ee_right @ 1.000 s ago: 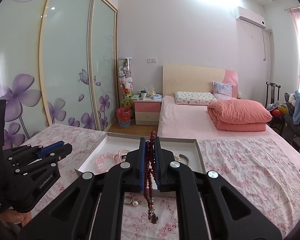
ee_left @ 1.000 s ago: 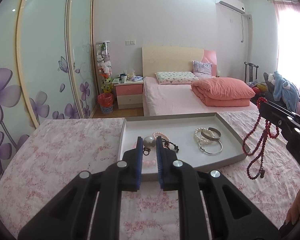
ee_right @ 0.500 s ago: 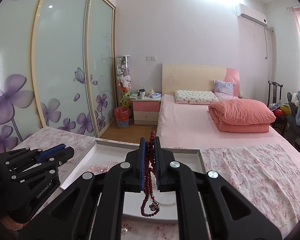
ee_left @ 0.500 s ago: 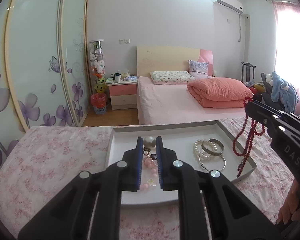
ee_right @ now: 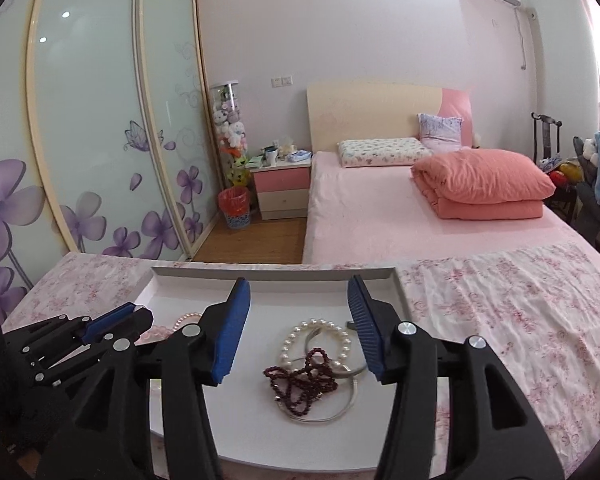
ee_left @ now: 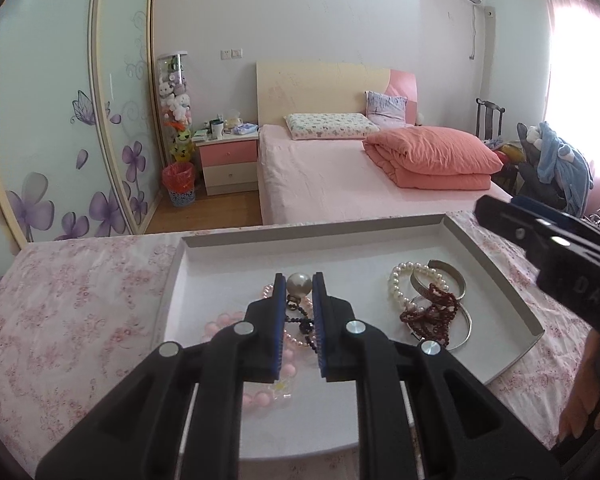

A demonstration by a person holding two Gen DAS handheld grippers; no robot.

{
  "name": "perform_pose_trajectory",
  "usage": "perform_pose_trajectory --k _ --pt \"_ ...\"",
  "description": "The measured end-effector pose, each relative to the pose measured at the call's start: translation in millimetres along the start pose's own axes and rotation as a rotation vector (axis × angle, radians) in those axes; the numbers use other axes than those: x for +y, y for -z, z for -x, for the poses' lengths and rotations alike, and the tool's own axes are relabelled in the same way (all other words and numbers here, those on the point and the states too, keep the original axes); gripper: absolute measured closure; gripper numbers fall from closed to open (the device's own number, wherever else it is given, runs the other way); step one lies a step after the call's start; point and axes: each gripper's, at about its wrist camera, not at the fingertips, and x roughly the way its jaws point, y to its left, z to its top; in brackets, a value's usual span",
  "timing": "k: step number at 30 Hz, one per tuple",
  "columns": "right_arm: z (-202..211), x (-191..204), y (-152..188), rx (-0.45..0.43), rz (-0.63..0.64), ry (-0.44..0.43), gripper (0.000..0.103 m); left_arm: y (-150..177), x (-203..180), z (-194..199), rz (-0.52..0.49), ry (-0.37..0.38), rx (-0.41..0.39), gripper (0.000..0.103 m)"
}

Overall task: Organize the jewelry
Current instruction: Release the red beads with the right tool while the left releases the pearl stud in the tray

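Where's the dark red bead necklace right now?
The dark red bead necklace lies heaped in the tray, on the silver bangles beside the pearl bracelet, below the open right gripper.

We see a matt white tray [ee_left: 496,264] that looks like card, lying on thin floral cloth [ee_right: 512,320], creased to the tray's right. Inside the tray, glossy pearl beads [ee_right: 300,330] ring a polished metal bangle [ee_left: 446,276]; dark red beads [ee_right: 300,384] on them shine dully, and smooth pink beads [ee_left: 220,326] look waxy. Our fingers [ee_right: 232,336] carry ribbed blue rubbery pads on matt black plastic with bright metal screws
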Motion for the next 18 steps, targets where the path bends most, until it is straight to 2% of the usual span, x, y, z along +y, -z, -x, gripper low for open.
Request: perform_pose_trajectory --k 4,8,14,18 --pt "3.4 -13.7 3.8 0.015 -0.021 0.015 0.051 -1.6 -4.3 -15.1 -0.009 0.01 0.031 0.088" --pt "9.6 -17.2 9.8 0.022 -0.018 0.018 0.051 -0.7 3.1 -20.6 0.023 0.018 0.054 0.077" --pt "25.6 -15.7 21.5 0.044 -0.009 -0.016 0.051 -3.1 22.6 -6.6 0.076 0.0 0.039 0.077" --pt "32.3 -11.7 33.9 0.091 -0.006 -0.055 0.051 0.4 32.0 9.1 0.08 -0.026 0.026 0.076"
